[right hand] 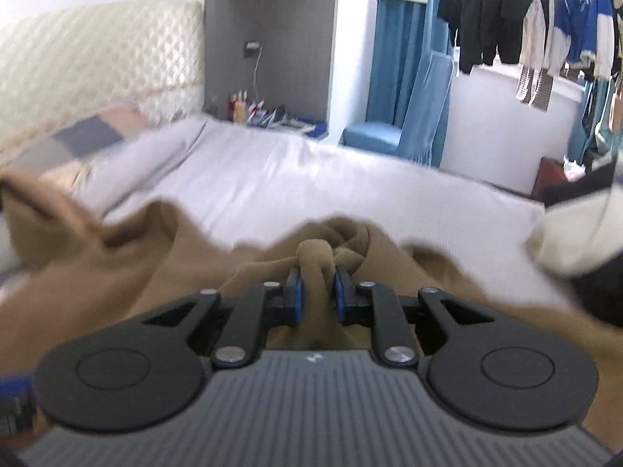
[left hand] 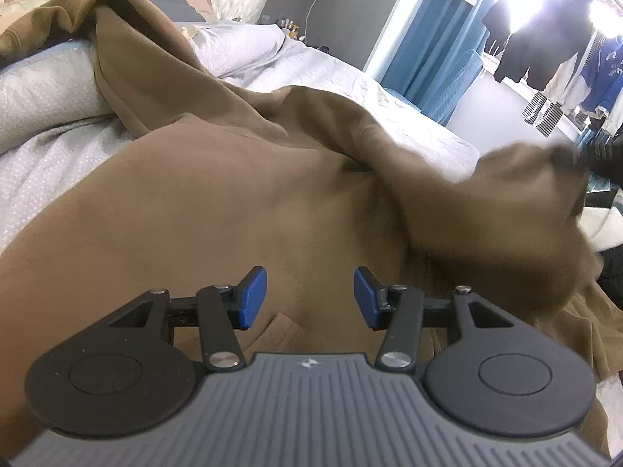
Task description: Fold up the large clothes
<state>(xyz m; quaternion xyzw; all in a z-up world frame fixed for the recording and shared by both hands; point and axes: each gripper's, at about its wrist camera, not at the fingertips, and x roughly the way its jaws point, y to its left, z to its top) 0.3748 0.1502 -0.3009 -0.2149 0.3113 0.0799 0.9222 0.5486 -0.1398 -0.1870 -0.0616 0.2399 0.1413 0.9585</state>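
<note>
A large brown sweatshirt (left hand: 233,202) lies spread over the bed, one sleeve trailing up toward the headboard. My left gripper (left hand: 310,297) hovers just above its body, blue pads apart, nothing between them. At the right of the left wrist view a bunched brown fold (left hand: 518,210) is lifted off the bed and blurred. In the right wrist view my right gripper (right hand: 316,288) is shut on a twisted bunch of the brown sweatshirt (right hand: 315,268), which bulges out past its fingertips.
The bed (right hand: 296,179) carries a pale grey sheet, a rolled grey duvet (left hand: 43,93) at the left and a quilted cream headboard (right hand: 97,62). A cluttered bedside shelf (right hand: 268,114), blue curtains (right hand: 409,89) and hanging clothes (right hand: 506,11) stand beyond it.
</note>
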